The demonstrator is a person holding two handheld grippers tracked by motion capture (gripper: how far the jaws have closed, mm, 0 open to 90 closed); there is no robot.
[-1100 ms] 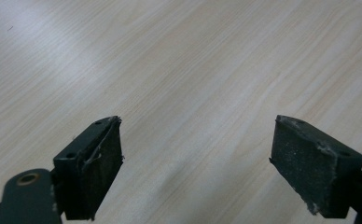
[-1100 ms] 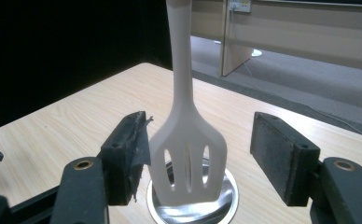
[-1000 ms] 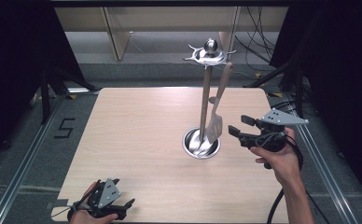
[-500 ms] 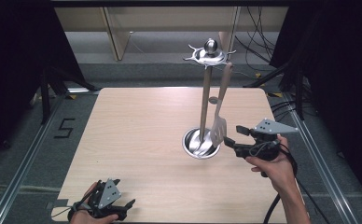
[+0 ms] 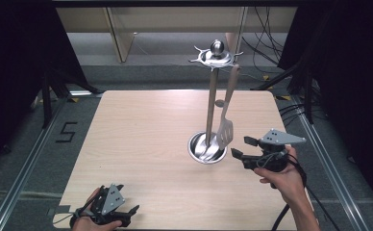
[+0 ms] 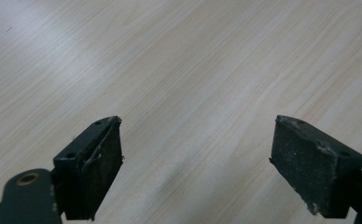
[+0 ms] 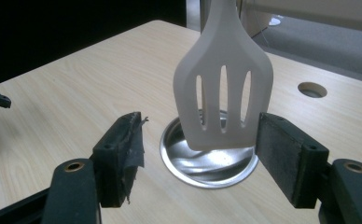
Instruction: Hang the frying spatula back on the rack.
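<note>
A metal utensil stand (image 5: 212,96) rises from a round steel base dish (image 5: 207,147) right of the table's middle. From its top ring hangs a pale slotted spatula (image 5: 225,130), blade down over the dish. My right gripper (image 5: 241,147) is just right of the blade, level and pointing at it, open. In the right gripper view the spatula blade (image 7: 226,46) hangs in the gap of my right gripper (image 7: 200,123), and neither pad presses on it. My left gripper (image 5: 127,198) rests open at the table's front left with only bare wood in its gap (image 6: 198,135).
A round cable hole (image 7: 312,89) is cut in the tabletop (image 5: 141,134) behind the stand. Dark curtains flank both sides. Cables lie on the floor at the back right. A metal rail runs along each side of the table.
My right gripper has sunk a little beside the spatula blade and come slightly toward the front edge. The left gripper and the spatula have kept still.
</note>
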